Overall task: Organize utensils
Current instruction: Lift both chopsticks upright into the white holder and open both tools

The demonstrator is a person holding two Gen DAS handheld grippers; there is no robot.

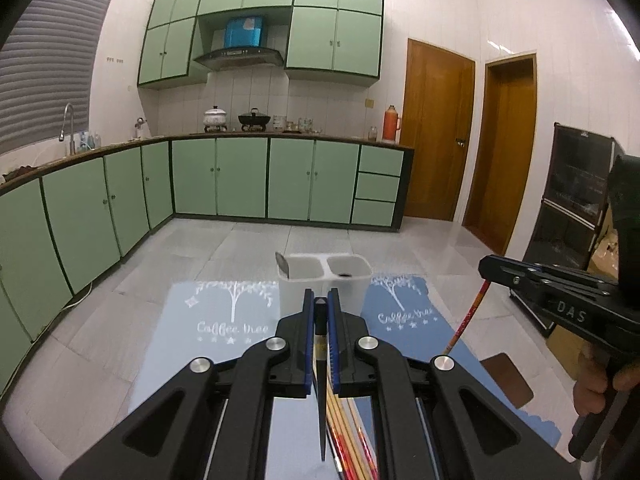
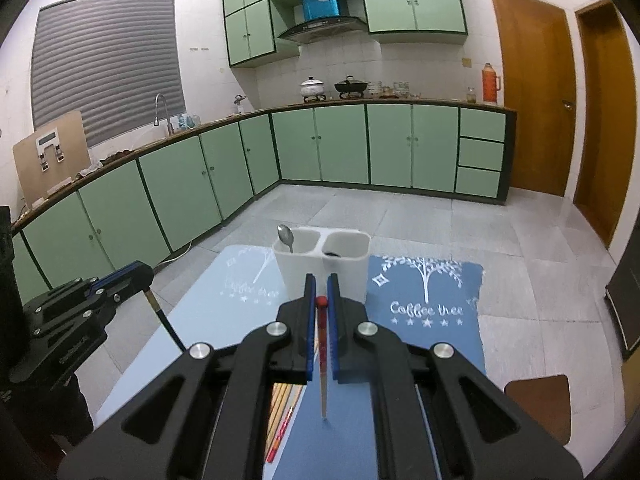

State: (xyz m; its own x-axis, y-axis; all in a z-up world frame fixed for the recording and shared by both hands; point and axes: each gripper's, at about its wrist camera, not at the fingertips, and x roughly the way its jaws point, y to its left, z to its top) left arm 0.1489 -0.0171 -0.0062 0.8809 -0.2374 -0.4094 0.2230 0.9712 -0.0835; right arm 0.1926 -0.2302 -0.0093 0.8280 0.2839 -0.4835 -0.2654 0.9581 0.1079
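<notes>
The left gripper (image 1: pixel 321 308) is clamped tight on a black chopstick (image 1: pixel 321 380), its blue pads pinching the thick end so that the stick hangs down between the black arms, tip towards the mats; the right gripper (image 2: pixel 321 294) is likewise closed, gripping a red chopstick (image 2: pixel 322 360) whose rounded red end sits between the pads and whose pale tip points down at the dark blue mat (image 2: pixel 440 344). In the left wrist view the right gripper (image 1: pixel 490 268) shows at the right edge, held by a hand (image 1: pixel 596 384), with the red stick slanting below it; in the right wrist view the left gripper (image 2: pixel 140 276) shows at the left with the black stick hanging from it. A white two-compartment holder (image 2: pixel 320 268) stands ahead of both grippers, where the light blue mat (image 1: pixel 208 340) and the dark one meet; a spoon (image 2: pixel 286 237) leans in its left compartment, and something dark lies low in the right one, too small to tell. A bundle of loose chopsticks (image 1: pixel 348 432), yellow and red, lies on the mats beneath the grippers.
</notes>
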